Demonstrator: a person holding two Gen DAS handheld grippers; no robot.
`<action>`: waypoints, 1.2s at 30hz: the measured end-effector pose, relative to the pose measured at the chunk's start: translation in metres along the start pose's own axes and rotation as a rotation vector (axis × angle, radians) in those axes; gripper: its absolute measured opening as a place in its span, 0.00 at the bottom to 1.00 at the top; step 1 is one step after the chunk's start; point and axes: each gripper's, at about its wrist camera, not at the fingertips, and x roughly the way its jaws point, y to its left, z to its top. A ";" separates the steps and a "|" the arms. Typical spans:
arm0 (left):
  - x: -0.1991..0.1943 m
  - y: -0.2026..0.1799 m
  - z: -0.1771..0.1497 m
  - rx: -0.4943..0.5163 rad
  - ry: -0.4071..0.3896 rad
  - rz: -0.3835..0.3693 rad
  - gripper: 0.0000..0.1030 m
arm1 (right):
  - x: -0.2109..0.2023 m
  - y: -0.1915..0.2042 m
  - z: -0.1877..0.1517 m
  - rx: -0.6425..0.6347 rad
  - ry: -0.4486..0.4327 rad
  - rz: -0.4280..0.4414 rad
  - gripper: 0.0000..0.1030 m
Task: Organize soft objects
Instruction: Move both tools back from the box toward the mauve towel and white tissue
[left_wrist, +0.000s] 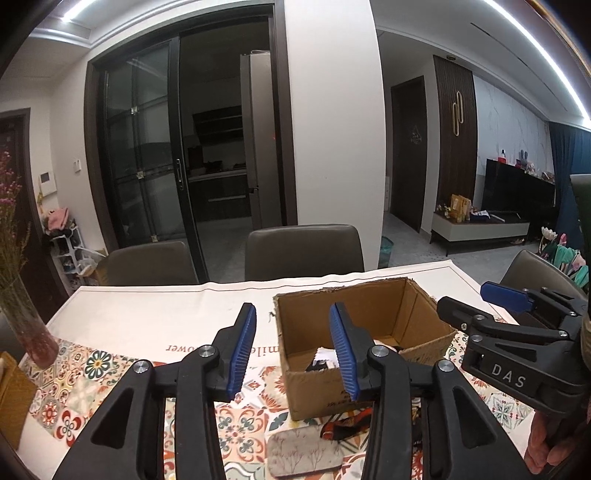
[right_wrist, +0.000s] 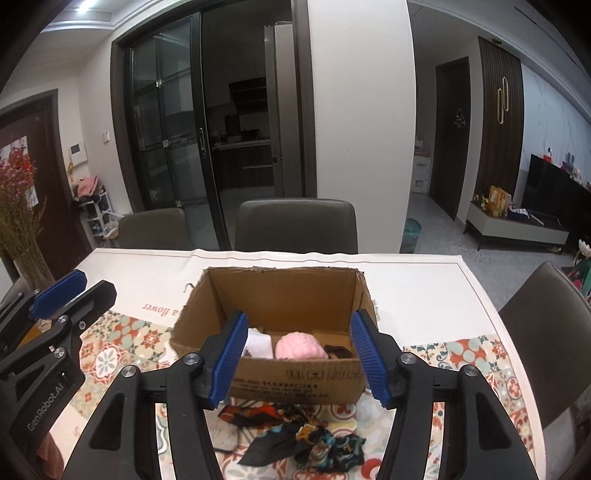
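Both wrist cameras looked forward and slightly down over their own fingers, close above the table (left_wrist: 155, 314), sharing the cardboard box (right_wrist: 295, 295), the chairs (right_wrist: 295, 225) and doorway beyond, the left view from farther left.

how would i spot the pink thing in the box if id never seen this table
Find the open cardboard box in the middle of the patterned tablecloth. Look inside, near its front wall: the pink ball sits between a white cloth and a dark brown item, the only round, pink thing there.

"DAS" on right tongs (left_wrist: 484, 306); "GenRobot.AI" on left tongs (right_wrist: 70, 291); "flower" on tablecloth (right_wrist: 424, 280).
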 end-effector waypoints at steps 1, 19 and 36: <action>-0.004 0.002 -0.001 -0.003 0.000 0.002 0.42 | -0.004 0.002 -0.002 -0.001 -0.002 0.005 0.58; -0.058 0.019 -0.032 -0.049 0.025 0.054 0.72 | -0.045 0.021 -0.028 0.001 0.002 0.035 0.69; -0.088 0.029 -0.076 -0.054 0.101 0.082 0.75 | -0.060 0.036 -0.065 -0.007 0.074 0.053 0.69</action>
